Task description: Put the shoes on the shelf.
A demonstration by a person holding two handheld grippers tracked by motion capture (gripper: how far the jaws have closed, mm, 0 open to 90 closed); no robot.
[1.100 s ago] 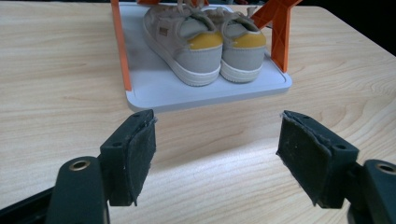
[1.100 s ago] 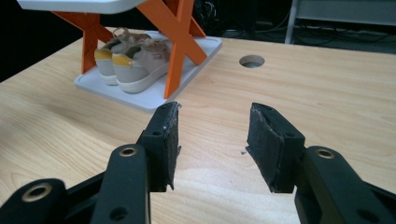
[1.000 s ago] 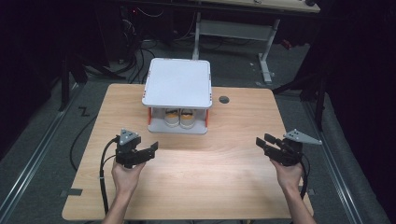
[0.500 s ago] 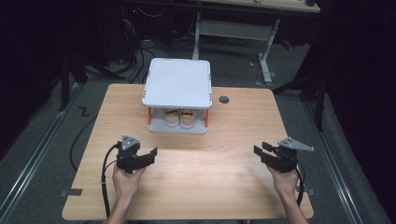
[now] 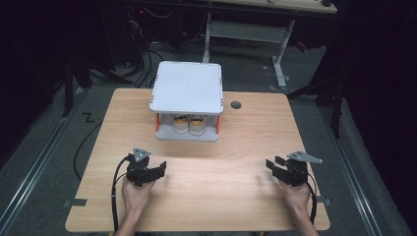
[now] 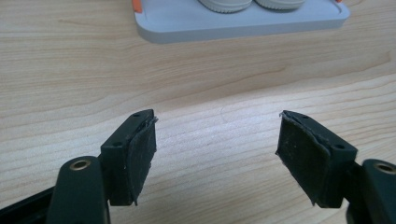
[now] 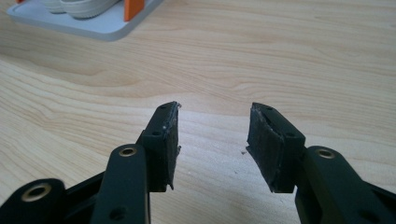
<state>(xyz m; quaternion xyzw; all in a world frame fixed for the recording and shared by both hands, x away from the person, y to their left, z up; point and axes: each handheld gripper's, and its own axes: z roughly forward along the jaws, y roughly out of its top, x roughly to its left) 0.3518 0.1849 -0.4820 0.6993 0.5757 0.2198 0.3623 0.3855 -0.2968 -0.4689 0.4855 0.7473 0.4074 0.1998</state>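
Grey two-tier stand point(image 5: 187, 91) at the far middle of the wooden surface point(image 5: 211, 191), flat top plate over a lower tray, orange posts at the corners. Pair of pale shoes point(image 5: 189, 124) side by side on the lower tray, under the top plate, toes toward the near edge. Small dark round hole point(image 5: 236, 104) in the surface just right of the stand.

Left hand-held gripper point(image 5: 158, 169) near the front left, well apart from the stand, held in a hand point(image 5: 135, 194) entering from the bottom edge, grey three-cornered plate on top, black cable trailing down and back. Jaws wide apart, nothing between them, bare wood behind in the left gripper view, with the tray's front edge point(image 6: 243, 25) and shoe toes at the top.

Right hand-held gripper point(image 5: 271, 166) near the front right, likewise in a hand point(image 5: 295, 194), grey plate on top. Jaws parted, somewhat narrower than the left pair, gripping nothing; right gripper view showing a tray corner point(image 7: 93, 25) and an orange post point(image 7: 134, 8) at upper left.

Dark floor, cables and table legs beyond the far edge.
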